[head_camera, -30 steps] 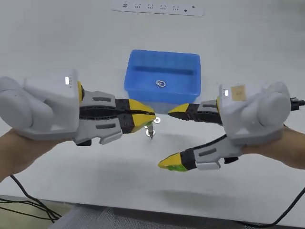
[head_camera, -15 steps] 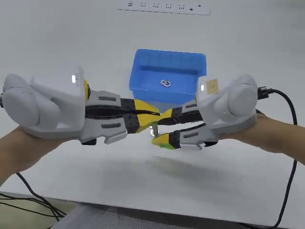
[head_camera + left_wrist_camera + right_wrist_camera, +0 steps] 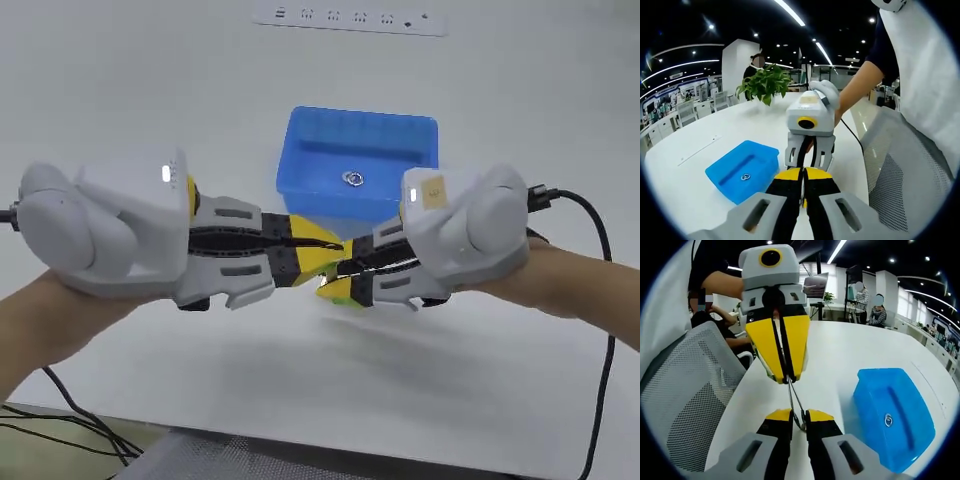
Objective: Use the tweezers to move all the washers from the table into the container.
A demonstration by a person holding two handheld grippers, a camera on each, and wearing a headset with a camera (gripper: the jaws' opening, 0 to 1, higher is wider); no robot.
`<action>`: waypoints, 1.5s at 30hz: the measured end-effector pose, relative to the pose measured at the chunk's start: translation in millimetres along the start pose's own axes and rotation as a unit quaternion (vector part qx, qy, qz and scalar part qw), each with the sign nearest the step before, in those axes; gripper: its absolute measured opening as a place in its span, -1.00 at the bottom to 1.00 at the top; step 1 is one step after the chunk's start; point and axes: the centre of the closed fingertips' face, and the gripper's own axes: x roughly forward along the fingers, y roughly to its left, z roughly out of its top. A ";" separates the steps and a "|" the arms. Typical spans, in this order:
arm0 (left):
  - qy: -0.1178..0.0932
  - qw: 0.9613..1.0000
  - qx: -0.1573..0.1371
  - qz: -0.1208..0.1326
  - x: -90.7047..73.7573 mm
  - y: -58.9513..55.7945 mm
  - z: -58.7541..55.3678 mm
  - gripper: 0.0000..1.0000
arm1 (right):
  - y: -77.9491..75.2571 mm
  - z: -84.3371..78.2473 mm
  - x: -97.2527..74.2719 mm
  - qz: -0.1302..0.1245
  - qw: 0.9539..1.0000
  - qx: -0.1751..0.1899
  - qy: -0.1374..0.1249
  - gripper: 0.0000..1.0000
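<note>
Two hand-held tools meet tip to tip above a white table [image 3: 480,90]. The left tool [image 3: 786,376] is clamped on slim steel tweezers [image 3: 794,402], whose tips reach between the narrow-set jaws of the right tool [image 3: 799,417]; whether those jaws press them cannot be told. Just beyond sits a blue rectangular plastic container [image 3: 310,160] with one small metal ring washer [image 3: 352,179] inside. Any washer on the table would lie hidden beneath the tools. A washer is likely light, hard, flat and slippery, so pinching across its rim looks safest.
</note>
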 end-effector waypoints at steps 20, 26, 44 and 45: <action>-0.014 0.999 -0.020 0.026 -9.7 -12.4 2.9 -0.66 | 5.1 2.1 0.7 -0.014 1.000 -0.021 -0.004 -0.81; -0.023 0.998 -0.038 0.049 -19.3 -10.1 3.3 -0.52 | 3.8 6.9 -4.2 -0.020 1.000 -0.018 -0.006 -0.81; -0.075 0.986 -0.107 0.099 -39.4 -10.5 15.2 0.40 | -6.0 41.5 -38.6 -0.057 0.997 -0.034 -0.027 -0.81; -0.075 0.986 -0.108 0.103 -40.2 -9.8 14.2 0.45 | -8.0 43.5 -42.1 -0.061 0.997 -0.037 -0.027 -0.81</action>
